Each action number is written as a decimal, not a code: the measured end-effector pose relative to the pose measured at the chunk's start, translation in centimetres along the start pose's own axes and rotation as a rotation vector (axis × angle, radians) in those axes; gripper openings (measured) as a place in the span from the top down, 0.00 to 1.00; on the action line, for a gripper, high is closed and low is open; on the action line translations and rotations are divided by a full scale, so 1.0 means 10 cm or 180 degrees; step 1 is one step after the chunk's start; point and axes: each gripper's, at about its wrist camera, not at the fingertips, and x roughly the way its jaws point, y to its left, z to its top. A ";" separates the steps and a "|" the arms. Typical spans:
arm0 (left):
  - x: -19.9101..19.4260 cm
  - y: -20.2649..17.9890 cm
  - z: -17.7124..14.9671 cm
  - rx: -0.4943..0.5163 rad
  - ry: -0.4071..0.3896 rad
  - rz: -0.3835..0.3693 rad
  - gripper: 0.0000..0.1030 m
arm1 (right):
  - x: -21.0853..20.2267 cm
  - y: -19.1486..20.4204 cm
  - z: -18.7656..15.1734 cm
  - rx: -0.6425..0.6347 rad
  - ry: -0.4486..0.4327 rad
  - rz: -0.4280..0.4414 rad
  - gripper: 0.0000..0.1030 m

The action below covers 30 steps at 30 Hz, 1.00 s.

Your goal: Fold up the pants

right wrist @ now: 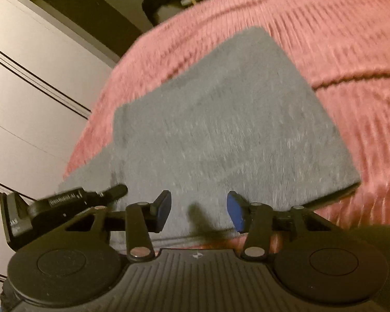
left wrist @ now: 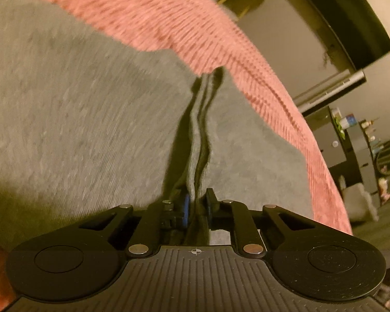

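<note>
Grey pants [right wrist: 221, 130] lie flat on a bed covered by a pink ribbed blanket [right wrist: 338, 52], folded into a broad slab that reaches toward the bed's left edge in the right wrist view.

Left claw [left wrist: 196, 205]: jaws drawn together and clamped on a thin pinched ridge of the grey cloth, which runs straight away from the fingertips toward the blanket's far edge. In the right wrist view this claw [right wrist: 117, 191] appears at the near left corner of the pants.

Right claw [right wrist: 199, 209]: jaws standing apart, blue pads [right wrist: 235, 212] on either side of the cloth's near edge but not pressing on it; nothing is held. It hovers just over the near hem, about midway along it.

Governing relation: the pants extend forward and away from both claws, their long axis running from the near hem to the far corner. The left hand already has its corner; the right is nearest the free part of the near hem, so closing there is probably what the next fold requires.
</note>
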 end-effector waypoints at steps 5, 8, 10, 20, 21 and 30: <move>-0.20 -0.09 -0.05 0.0185 -0.0247 -0.0018 0.87 | -0.13 0.15 0.04 -0.0460 -0.0469 -0.0161 0.53; -0.31 -0.15 -0.07 0.0269 -0.0379 -0.0018 0.87 | -0.10 0.22 0.08 -0.0679 -0.0641 -0.0249 0.53; -0.31 -0.16 -0.07 0.0328 -0.0373 0.0056 0.87 | -0.01 0.23 0.14 -0.0741 -0.0687 -0.0402 0.53; 0.03 -0.22 0.09 0.0530 -0.0334 0.0558 0.47 | 0.40 0.04 0.30 -0.0405 -0.0334 -0.0484 0.53; 0.07 -0.25 0.14 0.0565 -0.0383 0.0519 0.46 | 0.44 0.05 0.30 -0.0430 -0.0315 -0.0479 0.53; 0.49 -0.20 0.35 0.0489 -0.0356 0.0312 0.70 | 0.52 0.14 0.22 -0.0596 -0.0282 -0.0545 0.53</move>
